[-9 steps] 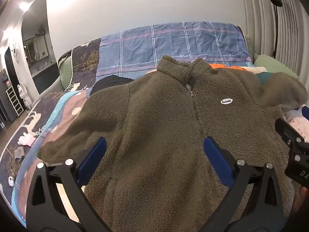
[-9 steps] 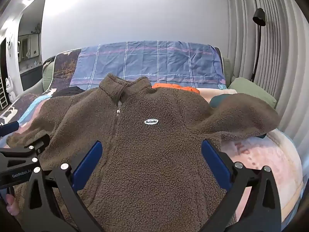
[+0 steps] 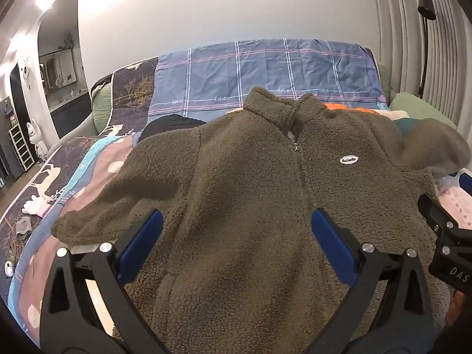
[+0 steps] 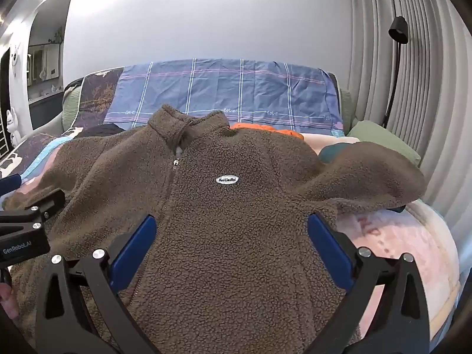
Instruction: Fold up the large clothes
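A large brown fleece jacket (image 3: 250, 183) lies front up on the bed, zip closed, collar toward the headboard and both sleeves spread out sideways. A small white oval label (image 4: 227, 180) sits on its chest. My left gripper (image 3: 236, 233) hovers over the jacket's lower left half, jaws wide open, nothing between the blue pads (image 3: 141, 244). My right gripper (image 4: 230, 236) hovers over the lower right half, also wide open and holding nothing. Each gripper's black body shows at the edge of the other's view. The jacket's hem is hidden under the grippers.
The bed (image 3: 97, 159) carries a patterned quilt, with a blue plaid sheet (image 3: 265, 70) draped over the headboard. An orange garment (image 4: 259, 126), a dark one (image 3: 171, 126) and a green pillow (image 4: 380, 138) lie behind the jacket. A pink cover (image 4: 398, 242) and floor lamp (image 4: 396, 59) are at right.
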### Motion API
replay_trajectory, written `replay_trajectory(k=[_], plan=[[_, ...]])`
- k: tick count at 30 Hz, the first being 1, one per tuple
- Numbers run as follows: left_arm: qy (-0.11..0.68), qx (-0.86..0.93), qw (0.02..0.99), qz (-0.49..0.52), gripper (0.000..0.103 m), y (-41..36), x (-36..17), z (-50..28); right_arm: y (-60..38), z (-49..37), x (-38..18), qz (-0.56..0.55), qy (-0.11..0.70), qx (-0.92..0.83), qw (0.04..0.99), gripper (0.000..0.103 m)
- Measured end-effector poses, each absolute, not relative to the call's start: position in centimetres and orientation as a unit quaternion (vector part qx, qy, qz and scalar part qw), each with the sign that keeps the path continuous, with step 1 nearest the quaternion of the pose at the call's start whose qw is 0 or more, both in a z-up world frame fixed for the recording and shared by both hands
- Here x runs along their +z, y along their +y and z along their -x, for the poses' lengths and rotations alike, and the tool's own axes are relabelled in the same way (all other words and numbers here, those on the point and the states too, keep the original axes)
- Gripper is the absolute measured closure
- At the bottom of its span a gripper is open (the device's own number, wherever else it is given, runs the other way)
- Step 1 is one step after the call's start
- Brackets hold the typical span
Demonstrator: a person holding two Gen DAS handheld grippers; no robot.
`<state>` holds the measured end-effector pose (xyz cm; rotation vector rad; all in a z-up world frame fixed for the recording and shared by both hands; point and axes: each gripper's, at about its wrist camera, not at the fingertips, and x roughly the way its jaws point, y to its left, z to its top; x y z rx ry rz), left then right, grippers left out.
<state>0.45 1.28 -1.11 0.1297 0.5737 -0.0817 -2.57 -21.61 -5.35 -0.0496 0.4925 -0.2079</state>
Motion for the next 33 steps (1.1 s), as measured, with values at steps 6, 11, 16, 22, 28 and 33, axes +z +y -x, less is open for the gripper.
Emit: replay_trajectory(k=[6,11,16,22,28,33], plan=[[0.285,-0.048,0.956,-0.055,0.002,1.8,-1.2,-0.2,-20.9,2.1,-5.2,0.033,0.242,-0.107,0.964,0.001],[0.283,-0.052,0.956,-0.049,0.002,2.0,-1.2,0.0,-21.0,2.8,-5.3,0.037,0.237,-0.105,0.965,0.001],[0.279,-0.062,0.958,-0.035,0.002,2.7,-1.3,0.3,-20.4,2.9,-5.0,0.045,0.234,-0.100,0.966,0.001],[0.264,-0.070,0.962,-0.006,0.002,3.8,-1.1,0.6,-19.7,2.9,-4.5,0.046,0.231,-0.094,0.967,0.001],[0.252,-0.064,0.966,-0.003,0.002,4.2,-0.9,1.0,-19.5,3.0,-3.9,0.042,0.223,-0.089,0.970,0.001],[0.262,-0.060,0.963,0.002,0.002,4.4,-1.0,0.7,-19.2,3.0,-3.4,0.037,0.218,-0.085,0.972,0.001]])
